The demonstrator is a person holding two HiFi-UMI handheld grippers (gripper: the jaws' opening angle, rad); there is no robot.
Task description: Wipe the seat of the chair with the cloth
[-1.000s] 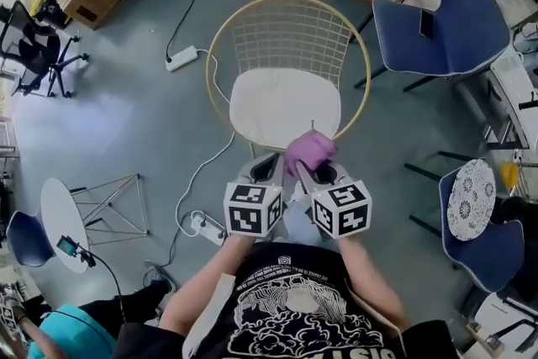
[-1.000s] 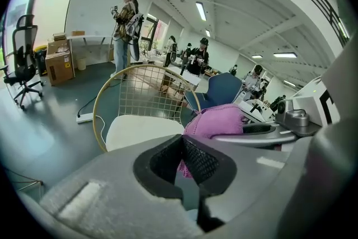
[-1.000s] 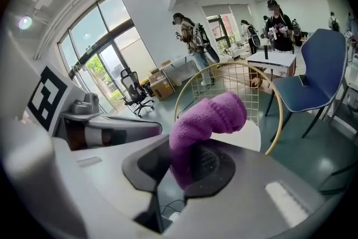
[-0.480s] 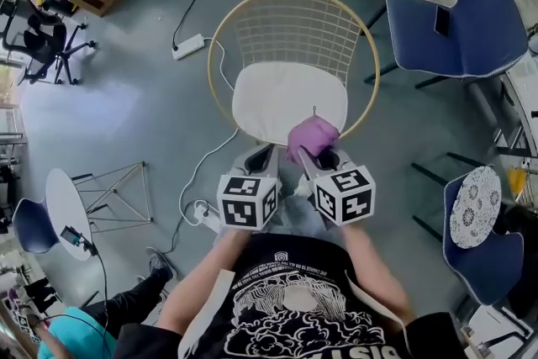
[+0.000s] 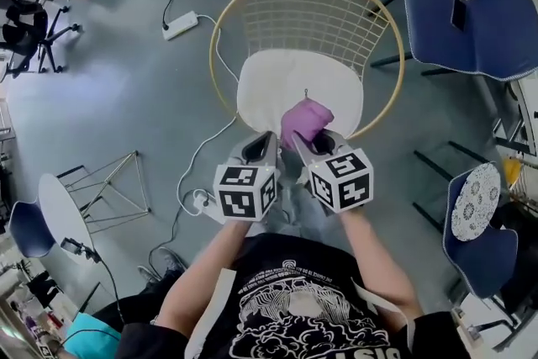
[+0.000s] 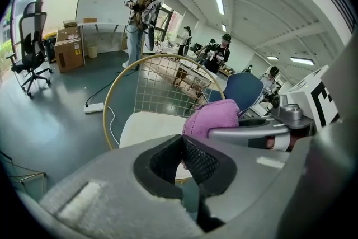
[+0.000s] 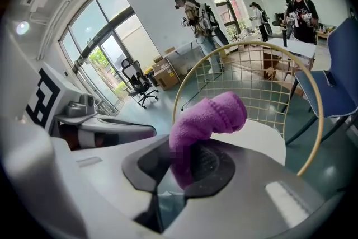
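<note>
A round wire chair (image 5: 307,13) with a gold frame and a cream seat cushion (image 5: 277,88) stands in front of me. My right gripper (image 5: 313,144) is shut on a purple cloth (image 5: 304,119), which hangs over the cushion's near edge; the cloth (image 7: 210,117) bulges up from the jaws in the right gripper view. My left gripper (image 5: 261,149) is beside it, at the chair's front, shut with nothing between its jaws. In the left gripper view the cloth (image 6: 212,119) and the cushion (image 6: 151,127) lie just ahead.
Blue chairs (image 5: 471,13) stand at the right. A power strip (image 5: 181,23) and white cable (image 5: 206,155) lie on the grey floor at the left. A small round table (image 5: 55,210) is at lower left. People (image 6: 140,19) stand in the background.
Both grippers have moved forward toward the chair, and the purple cloth now hangs over the near edge of the cushion. The head view has shifted closer.
</note>
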